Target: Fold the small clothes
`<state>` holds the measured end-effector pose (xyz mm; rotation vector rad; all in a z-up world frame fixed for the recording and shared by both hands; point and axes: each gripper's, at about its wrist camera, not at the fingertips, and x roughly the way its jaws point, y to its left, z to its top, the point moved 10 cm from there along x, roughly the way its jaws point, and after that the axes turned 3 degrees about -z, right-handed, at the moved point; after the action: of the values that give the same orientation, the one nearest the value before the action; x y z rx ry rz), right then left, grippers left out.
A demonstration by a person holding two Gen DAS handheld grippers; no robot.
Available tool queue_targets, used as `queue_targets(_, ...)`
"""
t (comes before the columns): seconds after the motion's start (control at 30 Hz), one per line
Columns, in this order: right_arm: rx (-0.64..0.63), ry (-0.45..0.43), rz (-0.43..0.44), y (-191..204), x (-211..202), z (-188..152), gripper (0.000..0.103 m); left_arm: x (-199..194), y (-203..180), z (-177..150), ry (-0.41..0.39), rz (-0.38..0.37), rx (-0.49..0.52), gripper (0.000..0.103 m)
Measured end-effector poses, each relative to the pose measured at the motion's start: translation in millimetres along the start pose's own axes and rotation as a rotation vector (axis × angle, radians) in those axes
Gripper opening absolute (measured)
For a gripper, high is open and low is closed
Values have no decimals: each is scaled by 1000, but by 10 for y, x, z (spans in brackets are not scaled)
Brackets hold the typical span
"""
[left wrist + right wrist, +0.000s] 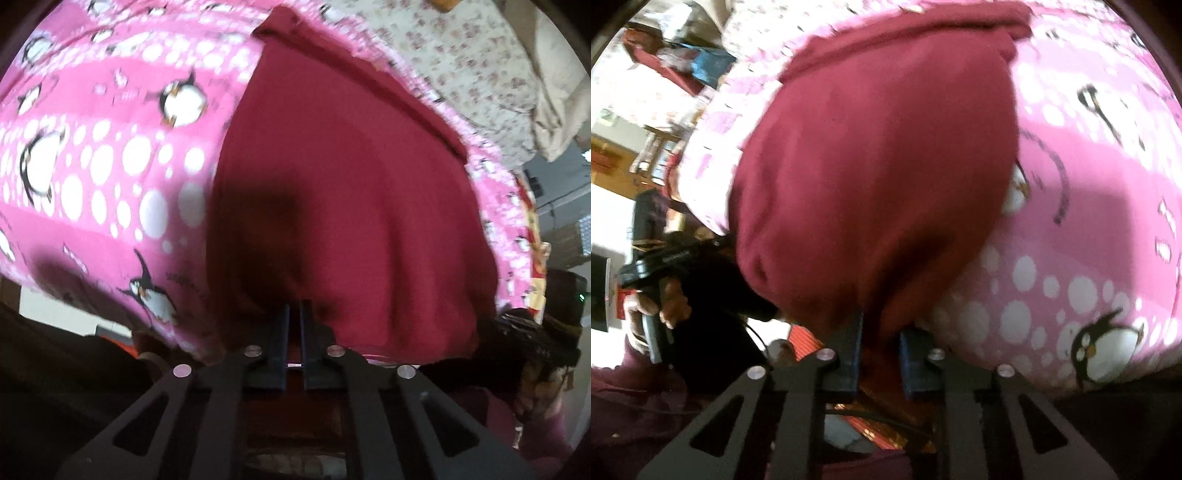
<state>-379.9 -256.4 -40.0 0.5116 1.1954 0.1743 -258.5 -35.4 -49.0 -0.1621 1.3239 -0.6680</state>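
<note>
A dark red garment (351, 203) lies spread on a pink penguin-print blanket (92, 166). My left gripper (294, 314) is at the garment's near edge, its jaws pinched together on the cloth. In the right wrist view the same red garment (879, 166) fills the middle, and a fold of its near edge runs down between the fingers of my right gripper (881, 328), which is shut on it. The two grippers hold the near edge side by side, the right one toward the garment's right corner.
The pink blanket (1089, 221) covers a bed, with a floral sheet (461, 66) beyond it. A person's hand (670, 299) grips the other tool's handle at the left. Cluttered shelves and boxes (683, 62) stand past the bed's far side.
</note>
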Motion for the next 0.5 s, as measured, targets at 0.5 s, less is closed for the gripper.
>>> queue_targets(0.5, 61, -412, 94, 7, -937, 1422, 14, -657, -377, 1591, -341, -48, 35, 0)
